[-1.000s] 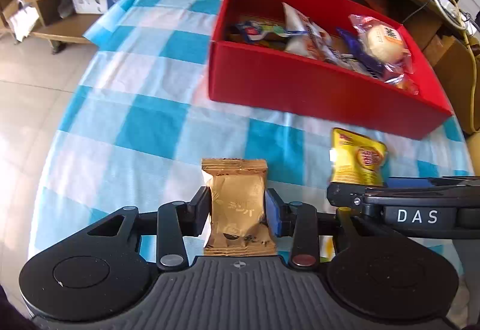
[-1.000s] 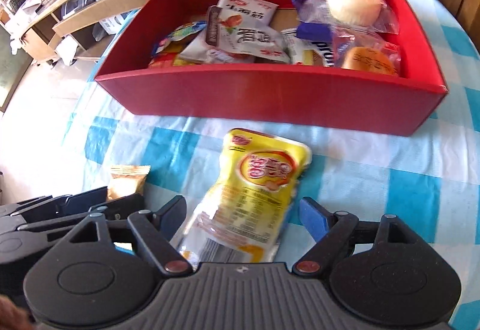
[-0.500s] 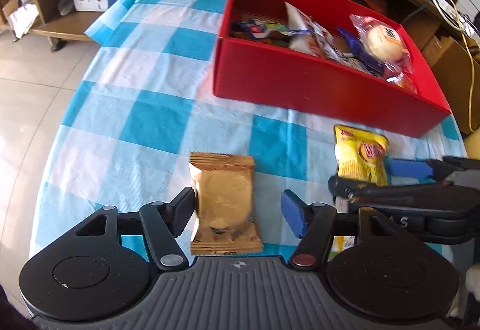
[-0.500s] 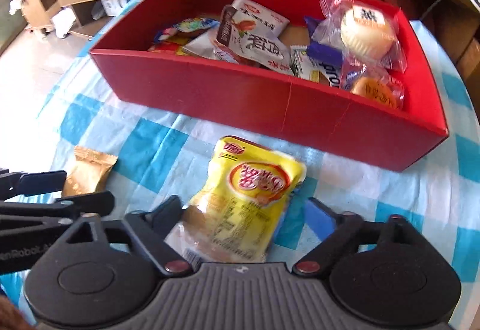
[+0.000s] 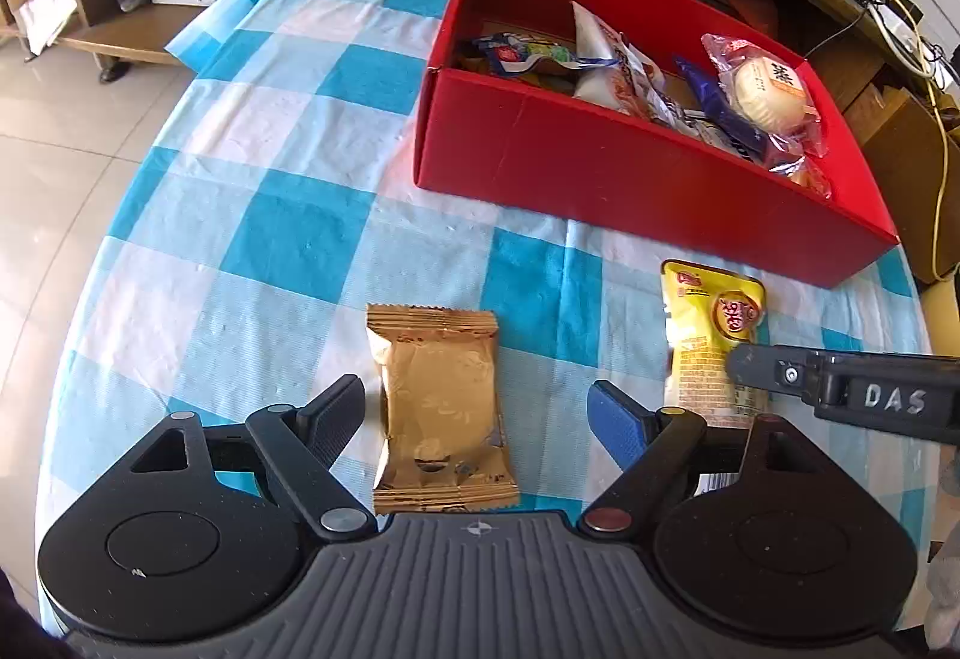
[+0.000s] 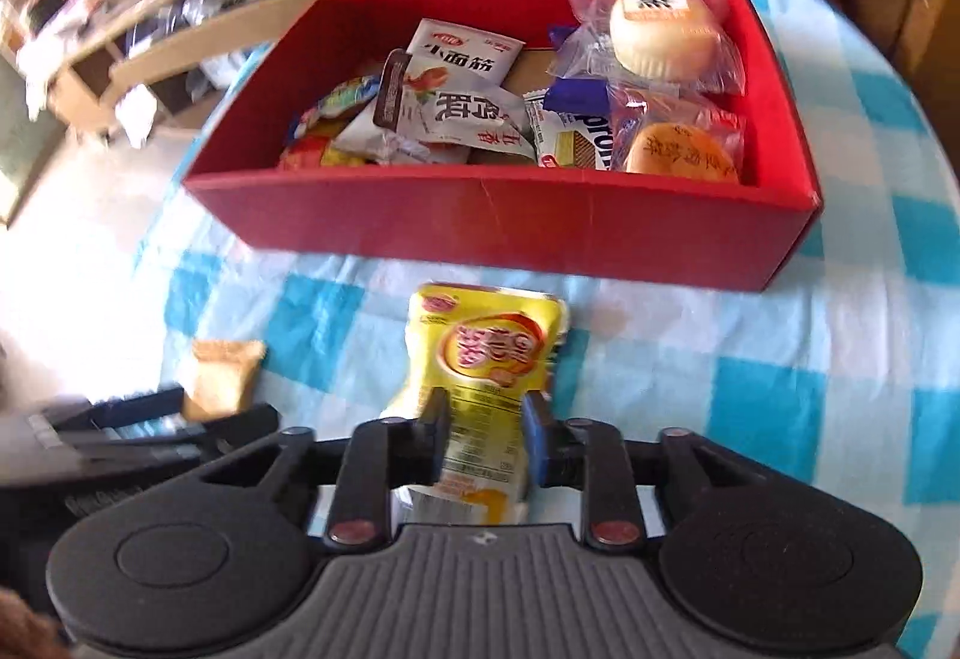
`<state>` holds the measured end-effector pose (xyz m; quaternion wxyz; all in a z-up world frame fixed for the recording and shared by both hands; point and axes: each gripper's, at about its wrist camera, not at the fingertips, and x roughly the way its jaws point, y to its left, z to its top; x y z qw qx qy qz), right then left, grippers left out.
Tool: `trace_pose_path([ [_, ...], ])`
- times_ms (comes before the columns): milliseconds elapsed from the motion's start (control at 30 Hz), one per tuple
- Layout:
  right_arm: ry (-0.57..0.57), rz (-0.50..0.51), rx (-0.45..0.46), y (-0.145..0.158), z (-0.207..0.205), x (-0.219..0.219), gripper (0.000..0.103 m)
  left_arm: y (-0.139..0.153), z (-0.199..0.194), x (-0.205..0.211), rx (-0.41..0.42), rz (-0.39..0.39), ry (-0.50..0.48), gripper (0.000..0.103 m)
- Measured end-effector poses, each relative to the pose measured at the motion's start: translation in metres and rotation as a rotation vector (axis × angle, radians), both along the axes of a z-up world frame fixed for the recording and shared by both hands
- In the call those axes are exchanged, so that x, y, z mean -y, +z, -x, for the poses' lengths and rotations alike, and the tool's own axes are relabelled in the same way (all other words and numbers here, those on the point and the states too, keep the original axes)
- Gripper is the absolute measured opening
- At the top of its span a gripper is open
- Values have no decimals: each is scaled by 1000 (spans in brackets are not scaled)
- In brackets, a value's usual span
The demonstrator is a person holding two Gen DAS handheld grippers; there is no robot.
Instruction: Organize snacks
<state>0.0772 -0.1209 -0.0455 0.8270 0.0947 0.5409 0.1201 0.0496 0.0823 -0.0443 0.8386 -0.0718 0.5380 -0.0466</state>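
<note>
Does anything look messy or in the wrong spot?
Yes. Two snacks are still outside the red box: a gold packet lies on the checked cloth between the open left gripper, and a yellow pouch is pinched in the right gripper. Nothing is spilled.

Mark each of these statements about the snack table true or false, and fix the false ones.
1. The right gripper is shut on the yellow snack pouch. True.
2. The left gripper is clamped on the gold snack packet. False: its jaws stand apart, having just opened, and the packet lies loose between them.
3. The red box is empty. False: it holds several wrapped snacks.
4. The gold snack packet lies on the blue checked tablecloth, outside the box. True.
5. The yellow pouch is inside the box. False: it is in front of the box.
</note>
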Motion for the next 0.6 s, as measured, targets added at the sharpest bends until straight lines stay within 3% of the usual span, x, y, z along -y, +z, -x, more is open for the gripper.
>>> trace_pose_path([
  [67, 1, 25, 17, -2, -2, -11, 73, 0, -1, -1, 1, -4, 6, 86],
  [167, 12, 136, 28, -11, -6, -29, 87, 0, 1, -4, 4, -4, 8, 86],
  [300, 19, 178, 34, -18, -4, -31, 103, 0, 4, -9, 10, 3, 10, 86],
  [433, 113, 214, 33, -19, 6, -33, 103, 1, 4, -13, 5, 30, 21, 87],
  [500, 151, 255, 44, -18, 15, -37, 97, 1, 3, -11, 0, 27, 13, 91],
  [567, 178, 249, 52, -13, 20, -39, 81, 0, 3, -7, -6, 22, 11, 93],
  [600, 196, 248, 51, -12, 22, -39, 79, 0, 3, -6, -6, 19, 8, 94],
])
